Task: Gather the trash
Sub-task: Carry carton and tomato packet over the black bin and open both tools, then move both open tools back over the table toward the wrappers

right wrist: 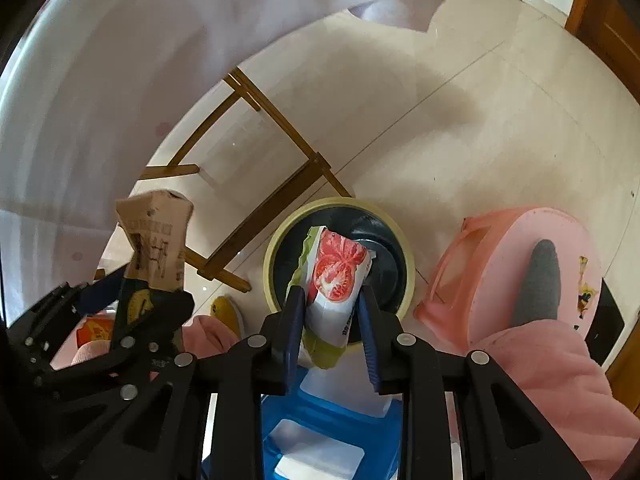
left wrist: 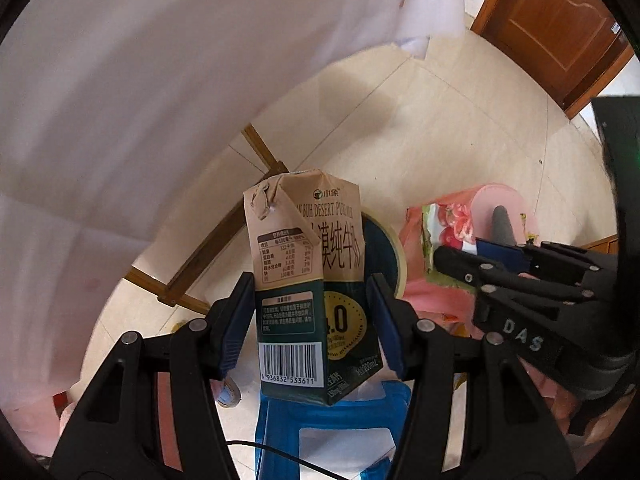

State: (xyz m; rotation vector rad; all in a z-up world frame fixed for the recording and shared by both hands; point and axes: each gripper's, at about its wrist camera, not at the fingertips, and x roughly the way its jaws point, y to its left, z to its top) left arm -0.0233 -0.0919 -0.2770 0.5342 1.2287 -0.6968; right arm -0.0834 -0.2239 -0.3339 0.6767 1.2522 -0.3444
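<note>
Trash is in hand on both sides, and both loads sit over or near the bin, so the task looks to be in its drop-off stage. Left tongs [left wrist: 310,322] clamp a milk carton [left wrist: 310,280] across its dark lower half, its torn brown top pointing to the upper middle of the frame. Right tongs [right wrist: 330,320] carry a tomato-printed snack wrapper [right wrist: 334,288], blue pads to either side of it; the left pad touches the wrapper, but the right pad's contact is hard to read. That wrapper hangs directly in front of the round bin [right wrist: 280,248], a dark tub with a pale yellow rim at the centre of the right wrist view. In the left wrist view the same bin [left wrist: 394,252] peeks out just right of the carton.

What remains, by my judgement: both pieces are yet to be dropped in. A pink stool [right wrist: 500,264] and a blue stool [right wrist: 316,420] stand nearby on the tiled floor [right wrist: 480,128]; no other loose trash is clearly visible.
</note>
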